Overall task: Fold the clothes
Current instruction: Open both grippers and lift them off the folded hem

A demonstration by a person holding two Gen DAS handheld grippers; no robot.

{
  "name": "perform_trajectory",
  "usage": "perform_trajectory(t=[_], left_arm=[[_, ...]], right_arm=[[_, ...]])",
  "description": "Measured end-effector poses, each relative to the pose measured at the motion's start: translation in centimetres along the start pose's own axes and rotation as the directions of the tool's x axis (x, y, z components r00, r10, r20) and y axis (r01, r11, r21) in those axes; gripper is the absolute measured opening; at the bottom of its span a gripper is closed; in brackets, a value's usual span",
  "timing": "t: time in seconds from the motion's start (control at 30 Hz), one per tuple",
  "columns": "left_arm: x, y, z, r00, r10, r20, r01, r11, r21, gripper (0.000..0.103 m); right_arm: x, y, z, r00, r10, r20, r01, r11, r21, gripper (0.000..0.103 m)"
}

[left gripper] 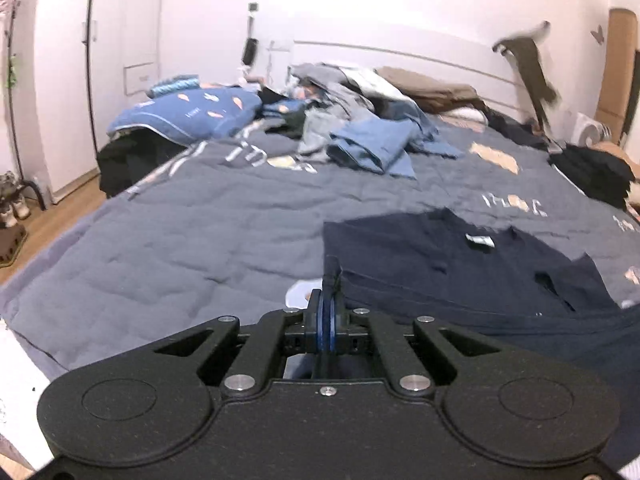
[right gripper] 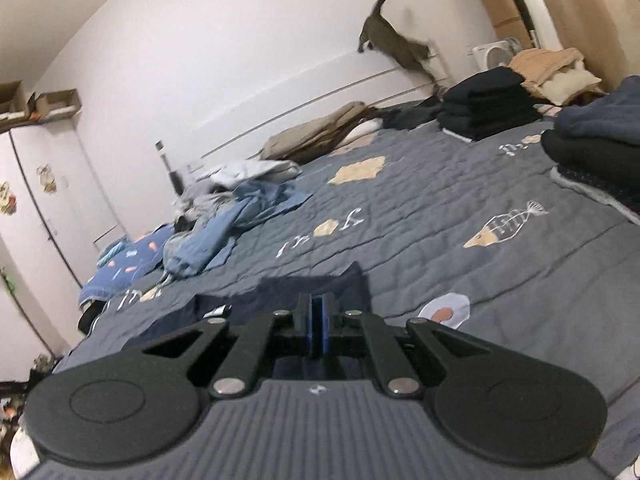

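A dark navy T-shirt (left gripper: 460, 268) lies on the grey quilt, its white neck label facing up. In the left wrist view, my left gripper (left gripper: 330, 300) is shut on the shirt's near left edge, and a tuft of navy cloth sticks up above the blue pads. In the right wrist view, the same navy T-shirt (right gripper: 276, 292) spreads just beyond my right gripper (right gripper: 316, 308). That gripper is shut with its pads together, and the navy cloth runs right up to the fingertips and seems pinched there. Each gripper body hides the shirt part beneath it.
A loose heap of blue and grey clothes (left gripper: 360, 136) (right gripper: 224, 224) lies toward the headboard. Folded black stacks (left gripper: 592, 172) (right gripper: 484, 104) sit at the right, with another dark stack (right gripper: 600, 140) nearer. The grey quilt (left gripper: 180, 240) stretches left; a wardrobe and wooden floor lie beyond the bed's left edge.
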State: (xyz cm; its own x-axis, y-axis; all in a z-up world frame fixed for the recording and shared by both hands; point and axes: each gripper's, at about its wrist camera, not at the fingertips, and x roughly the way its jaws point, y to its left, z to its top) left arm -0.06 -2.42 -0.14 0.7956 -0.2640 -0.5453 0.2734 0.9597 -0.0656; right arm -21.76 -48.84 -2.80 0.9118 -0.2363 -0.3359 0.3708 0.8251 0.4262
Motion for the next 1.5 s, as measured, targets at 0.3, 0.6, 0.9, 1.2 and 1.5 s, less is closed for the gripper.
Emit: perform_trajectory(t=[0.3,0.6,0.9,1.2,1.5], left_arm=[[1.7,-0.6,3.7,0.997,0.015,0.074,-0.019,0.998,0.055,0.003],[8.2,-2.5,7.3,0.998,0.018,0.058,-0.027,0.989,0.144,0.003],[15.0,-3.3,10.5,0.999,0.022,0.042,-0.029,0.985,0.171,0.003],[21.2,-5.1,13.0,0.999,0.032,0.018,-0.035,0.975,0.221,0.003],[27.1,-4.0,9.7,0.989,0.08,-0.121,-0.054,0.977,0.205,0.005]], right_arm=[[2.4,0.0,3.0,0.999,0.013,0.03,-0.014,1.0,0.021,0.004],[10.0,0.5,6.8,1.0,0.008,-0.03,-0.009,1.0,-0.022,0.004],[17.5,-0.5,8.1,0.996,-0.02,-0.081,0.019,1.0,-0.023,0.004],[24.3,-1.3,9.5,0.991,-0.065,-0.118,0.059,0.997,-0.05,0.004],[29.0,-2.5,6.3,0.97,-0.134,-0.204,0.107,0.985,-0.136,0.004]])
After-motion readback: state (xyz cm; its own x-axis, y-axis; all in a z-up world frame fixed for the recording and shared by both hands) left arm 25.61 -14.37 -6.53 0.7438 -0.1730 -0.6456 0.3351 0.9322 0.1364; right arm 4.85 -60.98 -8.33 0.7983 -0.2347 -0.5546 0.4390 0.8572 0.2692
